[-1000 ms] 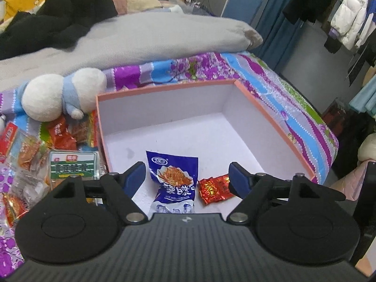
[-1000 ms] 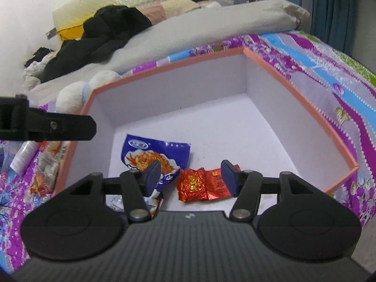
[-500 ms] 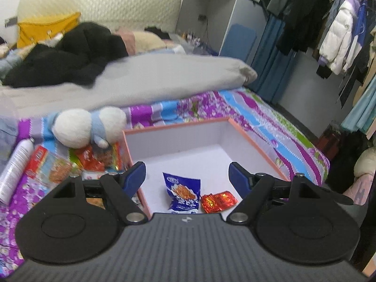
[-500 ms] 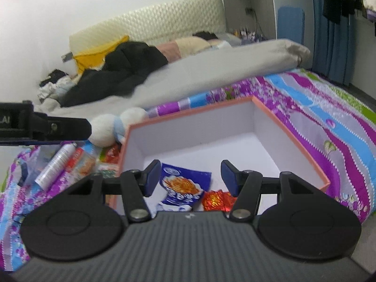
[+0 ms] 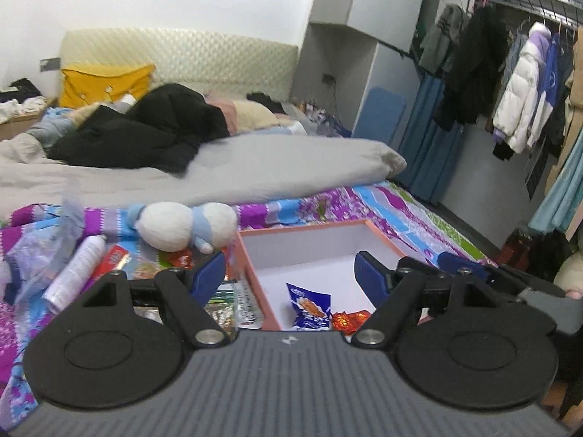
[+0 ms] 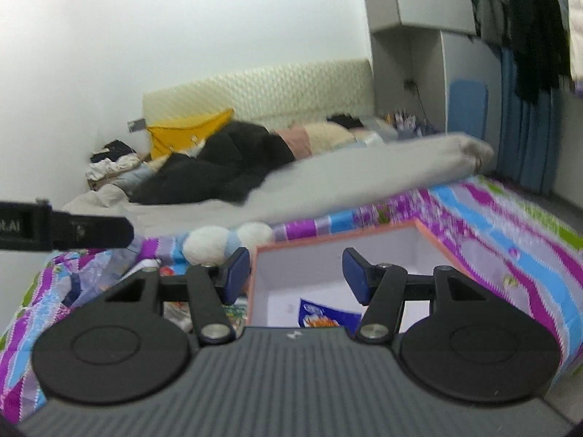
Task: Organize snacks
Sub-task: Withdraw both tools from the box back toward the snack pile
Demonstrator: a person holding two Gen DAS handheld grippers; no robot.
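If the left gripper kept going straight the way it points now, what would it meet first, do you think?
Probably the box: the open left gripper points at its white inside, above the blue packet. Depth is hard to judge.

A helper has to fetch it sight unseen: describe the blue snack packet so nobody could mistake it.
On the bed's purple patterned sheet sits an open box with an orange rim and white inside. The blue snack packet lies on its floor near the front. Beside it is only a small red wrapper; the packet is larger, blue, with an orange food picture.

Two snack packets [image 5: 309,307] lie in the box [image 5: 251,276], plush toy [image 5: 186,225] left.
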